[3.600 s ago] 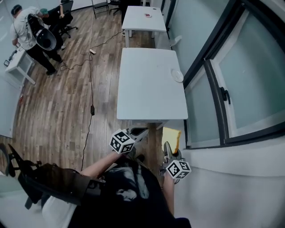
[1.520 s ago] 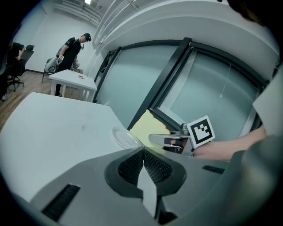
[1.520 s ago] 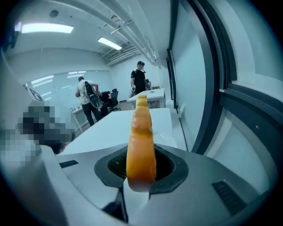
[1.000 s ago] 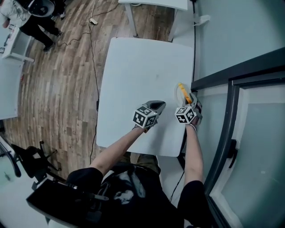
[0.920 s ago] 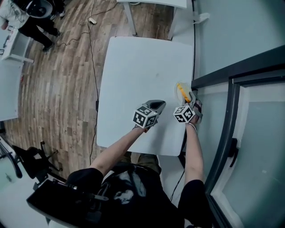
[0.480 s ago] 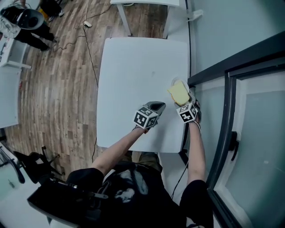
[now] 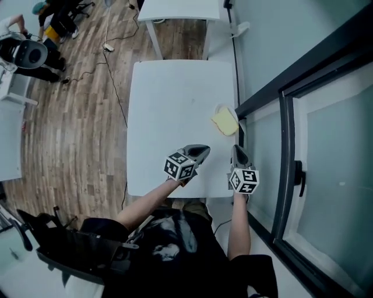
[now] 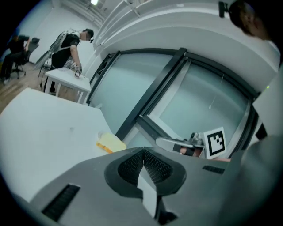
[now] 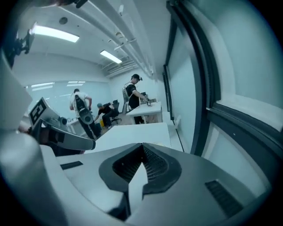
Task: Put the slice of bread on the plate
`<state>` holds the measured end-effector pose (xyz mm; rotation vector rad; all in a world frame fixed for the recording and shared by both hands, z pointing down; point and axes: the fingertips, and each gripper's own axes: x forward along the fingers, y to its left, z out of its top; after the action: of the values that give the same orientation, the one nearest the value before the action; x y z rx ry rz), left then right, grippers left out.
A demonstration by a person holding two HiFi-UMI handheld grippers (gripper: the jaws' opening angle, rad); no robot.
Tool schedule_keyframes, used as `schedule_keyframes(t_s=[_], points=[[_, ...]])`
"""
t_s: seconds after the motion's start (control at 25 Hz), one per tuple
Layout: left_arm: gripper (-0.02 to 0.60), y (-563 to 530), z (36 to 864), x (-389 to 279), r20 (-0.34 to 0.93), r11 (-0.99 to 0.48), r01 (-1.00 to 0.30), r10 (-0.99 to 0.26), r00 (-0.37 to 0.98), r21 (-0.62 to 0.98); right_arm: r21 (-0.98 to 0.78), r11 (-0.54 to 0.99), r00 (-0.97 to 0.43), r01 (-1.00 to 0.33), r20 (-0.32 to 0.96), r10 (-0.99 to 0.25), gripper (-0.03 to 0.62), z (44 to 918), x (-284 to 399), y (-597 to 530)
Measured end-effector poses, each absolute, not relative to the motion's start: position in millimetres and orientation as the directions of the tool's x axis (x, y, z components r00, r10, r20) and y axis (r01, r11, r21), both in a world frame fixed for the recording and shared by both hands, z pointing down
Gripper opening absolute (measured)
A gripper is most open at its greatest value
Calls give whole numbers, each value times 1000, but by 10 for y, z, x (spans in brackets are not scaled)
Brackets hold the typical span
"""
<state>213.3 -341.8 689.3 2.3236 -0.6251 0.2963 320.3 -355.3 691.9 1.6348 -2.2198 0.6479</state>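
Note:
The pale yellow slice of bread [image 7: 224,122] lies flat on a small white plate [image 7: 219,109] at the right edge of the white table [image 7: 169,110]. From the left gripper view the bread [image 8: 110,143] shows ahead, beyond the jaws. Nearer the person than the bread, my right gripper [image 7: 238,152] is off the table's right edge; it is shut and empty [image 9: 142,149]. My left gripper [image 7: 197,152] hovers over the table's near part, left of the bread, shut with nothing in it [image 8: 144,151]. Neither gripper touches the bread.
A dark window frame [image 7: 274,110] runs along the table's right side. A second white table [image 7: 180,11] stands beyond. People [image 7: 26,52] stand at the far left on the wooden floor, where a cable [image 7: 113,70] trails.
The bread, held upright over the plate a second ago, now lies flat on it. My right gripper has let go, drawn back toward the person and shut. The left gripper also drew back.

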Motion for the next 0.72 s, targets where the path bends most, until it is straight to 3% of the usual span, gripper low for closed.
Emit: schedule_keyframes(t_s=[0.2, 0.44, 0.72], points=[[5, -2847, 6594, 1942, 375, -666, -501, -339, 863, 552, -317, 137, -276, -939, 451, -849, 9, 6632, 2755, -2801], [5, -2480, 6070, 1649, 352, -769, -530, -415, 839, 356, -261, 116, -208, -958, 359, -910, 9, 5983, 2625, -2356], [5, -2291, 5810, 1654, 296, -792, -510, -425, 855, 336, -306, 107, -198, -946, 287, -937, 9, 5742, 2617, -2120]])
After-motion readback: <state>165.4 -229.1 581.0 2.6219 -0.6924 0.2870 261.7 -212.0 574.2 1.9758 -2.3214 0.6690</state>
